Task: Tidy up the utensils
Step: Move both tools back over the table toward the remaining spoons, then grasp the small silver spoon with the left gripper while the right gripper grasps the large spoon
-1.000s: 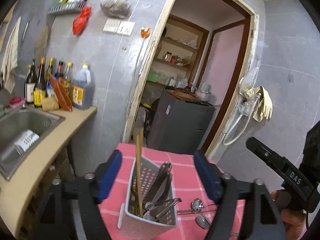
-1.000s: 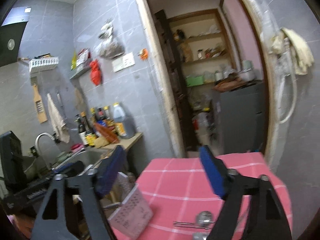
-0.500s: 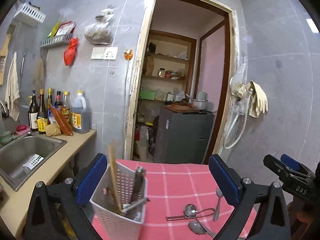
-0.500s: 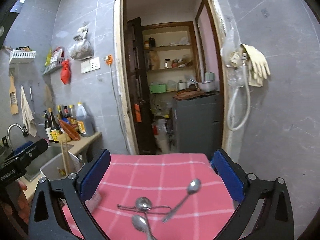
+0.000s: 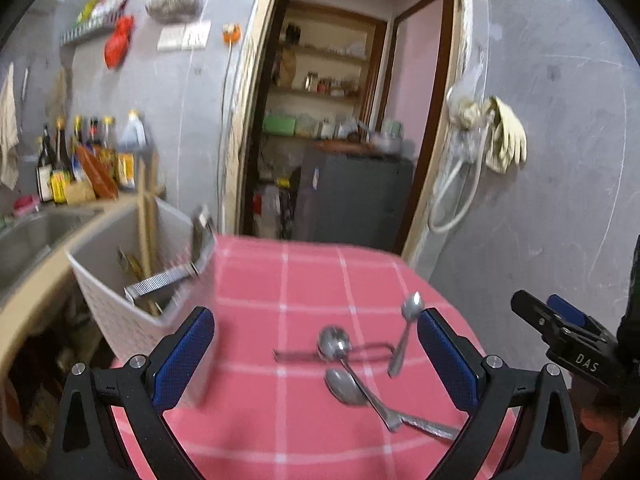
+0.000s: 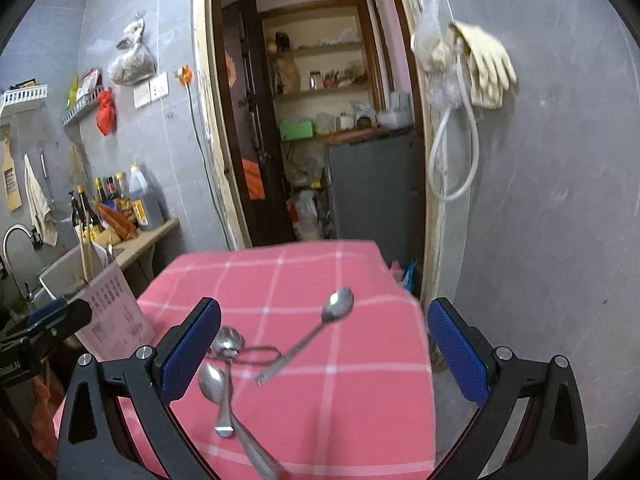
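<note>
The room had grey tiled walls [image 6: 560,200]. A doorway with a worn pale frame [image 6: 202,128] opened onto a pantry with wooden shelves [image 6: 320,88] full of jars and a grey cabinet [image 6: 372,184] below them; a pink wall [image 5: 416,80] showed beside the shelves. Right of the doorway, yellowish rubber gloves [image 6: 488,68] and a looped white hose [image 6: 456,160] hung on the wall. To the left ran a beige counter [image 6: 156,232] with a steel sink [image 5: 32,236] and a curved tap [image 6: 12,240], sauce bottles [image 6: 116,204] lined against the wall. Above them hung a red bag [image 6: 106,110], a clear bag [image 6: 132,62], white switches [image 6: 151,90] and a towel [image 6: 38,200]. A pink checked cloth [image 6: 360,380] covered the surface.
</note>
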